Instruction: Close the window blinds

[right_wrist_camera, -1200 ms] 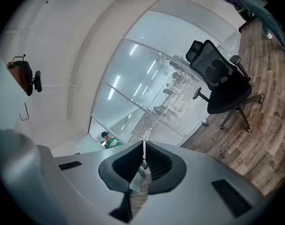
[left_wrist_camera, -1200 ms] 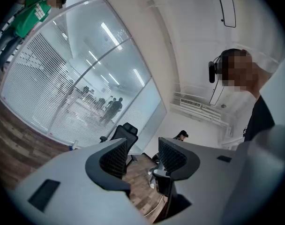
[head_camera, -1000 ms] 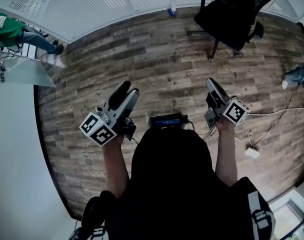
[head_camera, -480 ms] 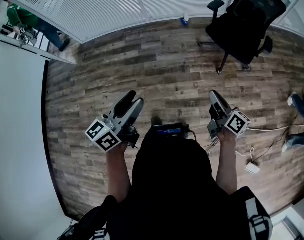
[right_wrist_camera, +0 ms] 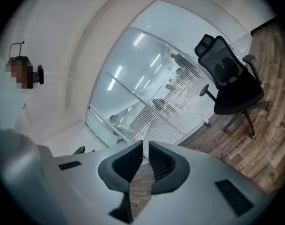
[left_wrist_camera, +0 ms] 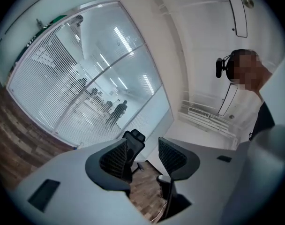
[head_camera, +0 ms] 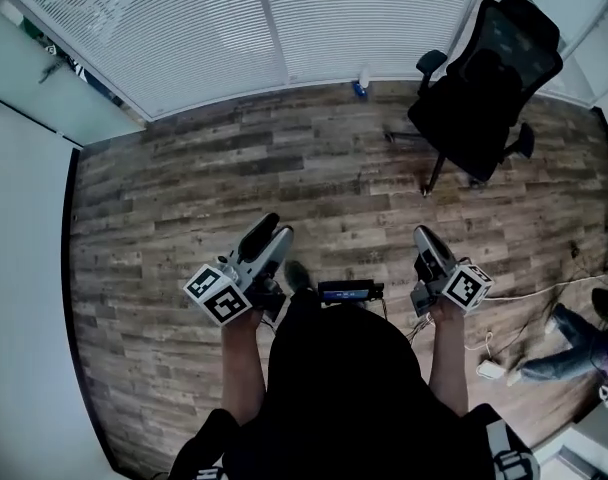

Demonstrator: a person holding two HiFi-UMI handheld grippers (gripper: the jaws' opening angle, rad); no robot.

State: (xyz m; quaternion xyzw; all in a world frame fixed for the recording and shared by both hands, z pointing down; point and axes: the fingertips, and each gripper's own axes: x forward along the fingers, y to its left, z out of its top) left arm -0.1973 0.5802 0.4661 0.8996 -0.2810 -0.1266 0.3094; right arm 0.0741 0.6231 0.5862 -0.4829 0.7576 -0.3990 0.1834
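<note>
Left claw (head_camera: 275, 234), in the lower middle of the head view, is released. Its two dark jaws stand well apart with nothing between them; only floor and a distant chair show through the gap. Right claw (head_camera: 425, 238), lower right of centre, is clenched, its jaws almost touching and empty. Both point roughly level toward the window, held out in front of the person, whose dark-clothed shoulders fill the bottom of the frame.

Window blinds (head_camera: 174, 28) curve across the top of the frame. Their white horizontal slats hang down to the floor line and are split by a slim upright frame post (head_camera: 269, 18). In the gripper views, figures and ceiling lights in the room beyond show through the slats, so the slats appear to be tilted open.

A wide stretch of wood floor (head_camera: 184, 188) lies between the claws and the blinds, which are well apart. A black office chair (head_camera: 484, 78) stands at upper right near the window. A small bottle (head_camera: 361, 85) sits at the foot of the glass.

By this evidence the task is at its very start. The blinds are not yet within reach and neither claw touches them. No wand or cord can be made out, and the closing itself is all left to do.
</note>
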